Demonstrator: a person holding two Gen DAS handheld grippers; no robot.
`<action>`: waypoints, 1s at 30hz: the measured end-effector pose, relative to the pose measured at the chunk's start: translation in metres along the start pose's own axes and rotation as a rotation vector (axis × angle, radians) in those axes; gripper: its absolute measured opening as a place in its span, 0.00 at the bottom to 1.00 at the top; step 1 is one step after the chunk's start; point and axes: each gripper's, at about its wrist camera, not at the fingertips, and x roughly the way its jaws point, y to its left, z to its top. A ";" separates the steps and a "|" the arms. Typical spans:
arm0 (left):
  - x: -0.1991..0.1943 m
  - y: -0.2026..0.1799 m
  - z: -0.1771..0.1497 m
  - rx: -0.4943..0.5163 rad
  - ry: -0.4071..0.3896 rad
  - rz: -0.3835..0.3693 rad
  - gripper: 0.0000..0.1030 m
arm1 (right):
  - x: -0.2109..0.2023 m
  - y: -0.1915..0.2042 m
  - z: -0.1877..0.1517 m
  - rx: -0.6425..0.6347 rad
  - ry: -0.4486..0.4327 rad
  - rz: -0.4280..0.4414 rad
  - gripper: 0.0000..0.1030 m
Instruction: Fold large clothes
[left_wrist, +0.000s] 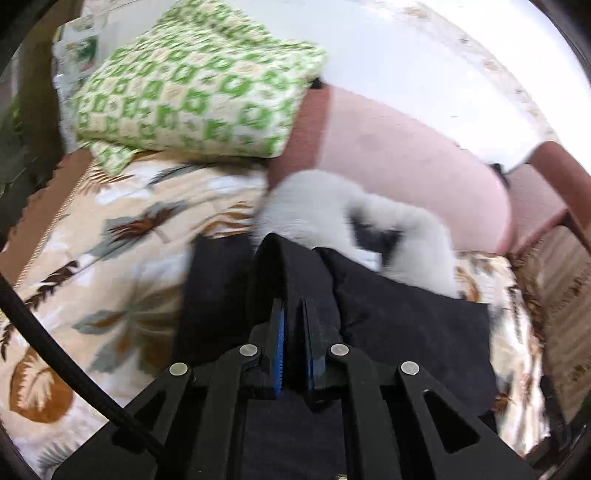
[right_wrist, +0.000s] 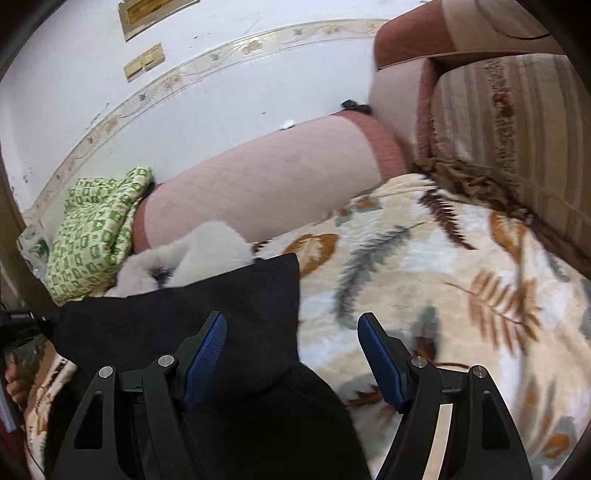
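A large black garment (left_wrist: 406, 332) lies on a leaf-patterned blanket (left_wrist: 110, 258) on a bed. My left gripper (left_wrist: 293, 314) is shut on a raised fold of the black garment, which stands up between the blue pads. In the right wrist view the same black garment (right_wrist: 207, 306) lies spread with a folded corner near the middle. My right gripper (right_wrist: 291, 354) is open and hovers over the garment's right edge, its left finger (right_wrist: 207, 350) above the cloth and its right finger (right_wrist: 380, 358) above the blanket (right_wrist: 443, 295).
A white fluffy item (left_wrist: 369, 218) lies just beyond the garment, also in the right wrist view (right_wrist: 207, 247). A green patterned pillow (left_wrist: 192, 85) sits at the back left. A pink bolster (right_wrist: 258, 184) runs along the white wall. A striped cushion (right_wrist: 517, 129) is at the right.
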 end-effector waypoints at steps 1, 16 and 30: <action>0.007 0.006 -0.003 -0.009 0.020 0.014 0.08 | 0.006 0.005 0.001 -0.001 0.010 0.018 0.76; 0.074 0.016 -0.057 0.066 0.027 0.159 0.14 | 0.151 0.020 -0.032 -0.009 0.360 0.096 0.49; -0.044 0.029 -0.088 0.051 -0.036 0.210 0.65 | 0.046 0.060 -0.008 -0.187 0.044 -0.022 0.72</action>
